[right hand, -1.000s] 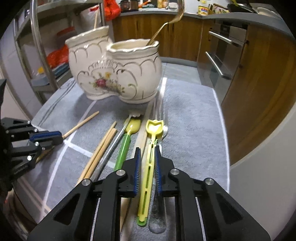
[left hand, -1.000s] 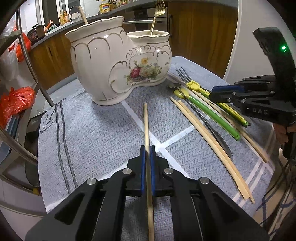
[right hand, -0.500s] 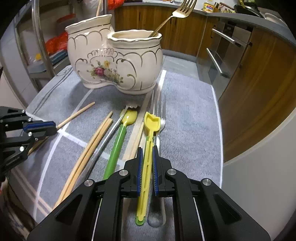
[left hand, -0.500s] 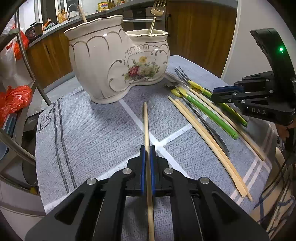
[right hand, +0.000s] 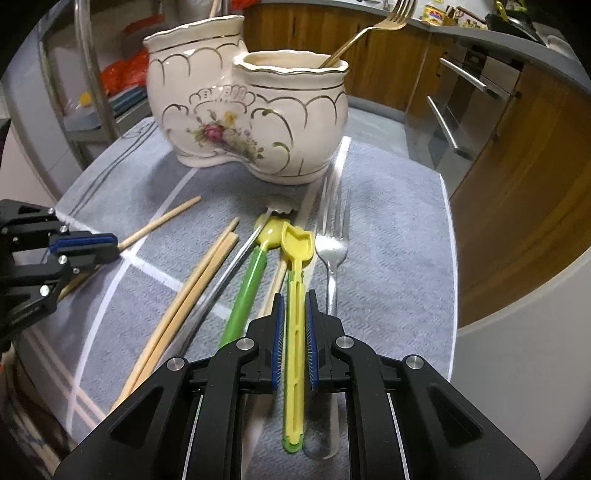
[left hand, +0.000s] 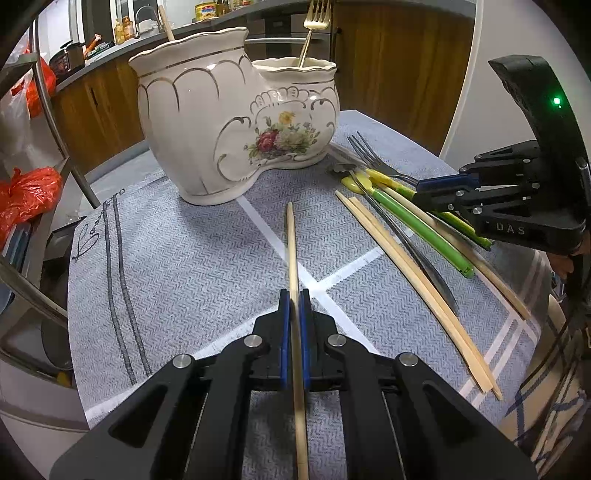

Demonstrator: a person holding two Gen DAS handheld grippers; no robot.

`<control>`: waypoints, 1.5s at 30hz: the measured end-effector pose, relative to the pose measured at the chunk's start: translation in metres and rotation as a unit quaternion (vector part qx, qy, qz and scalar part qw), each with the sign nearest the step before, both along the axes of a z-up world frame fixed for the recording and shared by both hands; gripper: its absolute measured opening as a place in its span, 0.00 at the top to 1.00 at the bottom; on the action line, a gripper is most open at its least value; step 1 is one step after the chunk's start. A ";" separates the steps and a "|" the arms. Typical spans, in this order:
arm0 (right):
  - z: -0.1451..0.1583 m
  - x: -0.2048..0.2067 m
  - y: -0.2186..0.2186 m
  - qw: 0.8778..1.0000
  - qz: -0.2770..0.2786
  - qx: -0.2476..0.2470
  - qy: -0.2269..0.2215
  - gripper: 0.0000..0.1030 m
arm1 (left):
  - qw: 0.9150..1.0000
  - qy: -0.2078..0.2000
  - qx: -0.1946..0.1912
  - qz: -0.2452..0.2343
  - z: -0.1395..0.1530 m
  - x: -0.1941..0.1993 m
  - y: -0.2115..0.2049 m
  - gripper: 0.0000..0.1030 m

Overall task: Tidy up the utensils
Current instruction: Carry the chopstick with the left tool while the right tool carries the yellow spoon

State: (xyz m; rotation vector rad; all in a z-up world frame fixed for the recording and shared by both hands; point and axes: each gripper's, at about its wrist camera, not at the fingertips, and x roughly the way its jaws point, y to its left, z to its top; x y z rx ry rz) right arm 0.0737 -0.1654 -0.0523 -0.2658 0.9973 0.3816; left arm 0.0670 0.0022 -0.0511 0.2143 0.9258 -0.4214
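A cream two-pot ceramic utensil holder (left hand: 236,129) with a flower print stands at the back of a grey cloth (left hand: 177,266); it also shows in the right wrist view (right hand: 255,118). A gold fork (right hand: 365,31) stands in its lower pot. My left gripper (left hand: 293,299) is shut on a wooden chopstick (left hand: 292,243), which points at the holder. My right gripper (right hand: 293,306) is shut on a yellow plastic utensil (right hand: 295,266) with a small shovel-shaped head. Both are low over the cloth.
On the cloth lie a pair of chopsticks (right hand: 192,291), a green-handled yellow spoon (right hand: 247,284), a steel fork (right hand: 332,243), a knife (left hand: 413,254) and another chopstick (left hand: 476,258). A metal rack (left hand: 48,110) stands left, wooden cabinets (right hand: 517,166) behind and right.
Both grippers have moved closer to the holder. The right jaws have closed from loosely around the yellow utensil to tight on it. The left stays shut on the chopstick.
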 end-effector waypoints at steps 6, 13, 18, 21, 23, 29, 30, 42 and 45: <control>-0.003 0.003 -0.001 1.000 -0.005 0.002 -0.001 0.83 | 1.000 0.000 -0.005 0.005 -0.001 0.000 0.000 0.95; 0.005 -0.004 -0.009 0.999 -0.008 0.038 -0.024 0.90 | 1.000 -0.012 -0.023 0.000 -0.001 -0.005 0.003 0.95; 0.031 -0.017 -0.019 0.993 -0.002 0.086 -0.078 0.90 | 0.997 -0.052 -0.057 -0.006 0.015 -0.014 0.012 0.95; 0.046 -0.022 -0.020 0.988 0.001 0.107 -0.114 0.90 | 0.991 -0.100 -0.092 -0.004 0.032 -0.022 0.022 0.95; 0.054 -0.024 -0.021 0.983 0.002 0.123 -0.136 0.90 | 0.986 -0.129 -0.107 -0.004 0.042 -0.027 0.026 0.95; 0.077 -0.023 -0.019 0.967 0.001 0.168 -0.190 0.90 | 0.969 -0.206 -0.138 0.011 0.068 -0.035 0.035 0.95; 0.081 -0.020 -0.018 0.964 0.000 0.176 -0.197 0.90 | 0.966 -0.215 -0.143 0.013 0.072 -0.033 0.036 0.95; 0.126 0.046 -0.018 0.928 -0.046 0.297 -0.219 0.90 | 0.921 -0.290 -0.256 0.045 0.145 0.035 0.053 0.95; 0.128 0.063 -0.016 0.921 -0.066 0.319 -0.216 0.90 | 0.911 -0.294 -0.283 0.062 0.153 0.060 0.058 0.95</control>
